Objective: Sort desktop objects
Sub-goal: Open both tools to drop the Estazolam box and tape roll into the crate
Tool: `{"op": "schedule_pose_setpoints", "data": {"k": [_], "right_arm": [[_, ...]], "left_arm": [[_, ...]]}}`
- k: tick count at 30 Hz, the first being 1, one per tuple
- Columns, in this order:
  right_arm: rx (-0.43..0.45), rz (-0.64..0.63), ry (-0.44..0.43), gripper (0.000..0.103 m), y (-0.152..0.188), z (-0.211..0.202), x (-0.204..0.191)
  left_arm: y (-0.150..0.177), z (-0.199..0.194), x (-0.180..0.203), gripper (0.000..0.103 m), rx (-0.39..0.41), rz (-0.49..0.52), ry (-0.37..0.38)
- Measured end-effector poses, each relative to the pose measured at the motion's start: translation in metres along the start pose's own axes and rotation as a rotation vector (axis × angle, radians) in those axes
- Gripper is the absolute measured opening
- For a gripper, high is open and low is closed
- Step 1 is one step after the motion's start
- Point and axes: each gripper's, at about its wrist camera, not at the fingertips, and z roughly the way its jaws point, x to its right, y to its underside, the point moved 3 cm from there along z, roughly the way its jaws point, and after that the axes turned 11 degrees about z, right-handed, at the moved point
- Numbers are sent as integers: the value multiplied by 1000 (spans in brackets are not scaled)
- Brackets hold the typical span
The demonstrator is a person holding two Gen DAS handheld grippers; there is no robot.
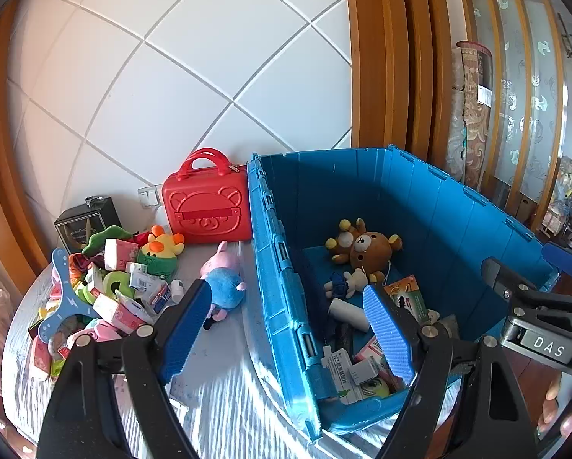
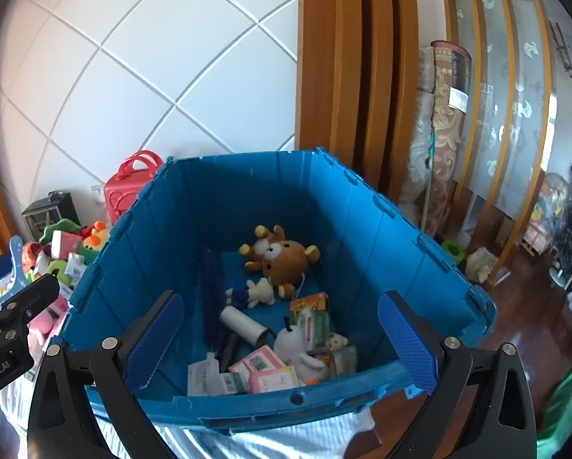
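While both grippers (image 1: 287, 325) (image 2: 282, 344) gape empty: deep blue ribbed crate (image 2: 362, 206), toys inside.

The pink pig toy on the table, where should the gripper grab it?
Grab the pig around its round blue middle, coming from above. It lies flat on the table, clear of the bin; head and legs are thinner, floppier.

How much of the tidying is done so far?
Partly. The blue bin already holds a brown bear, a white roll and some small boxes. Both the left gripper and right gripper are open and hold nothing. A pile of toys and boxes, plus a pink pig, still waits beside the bin.
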Motion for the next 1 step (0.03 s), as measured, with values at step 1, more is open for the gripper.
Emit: {"op": "schedule_pose_setpoints", "data": {"k": [1], "right_arm": [[1, 0, 2, 103, 1, -1, -3]], "left_arm": [[1, -1, -3, 82, 2, 0, 3]]}}
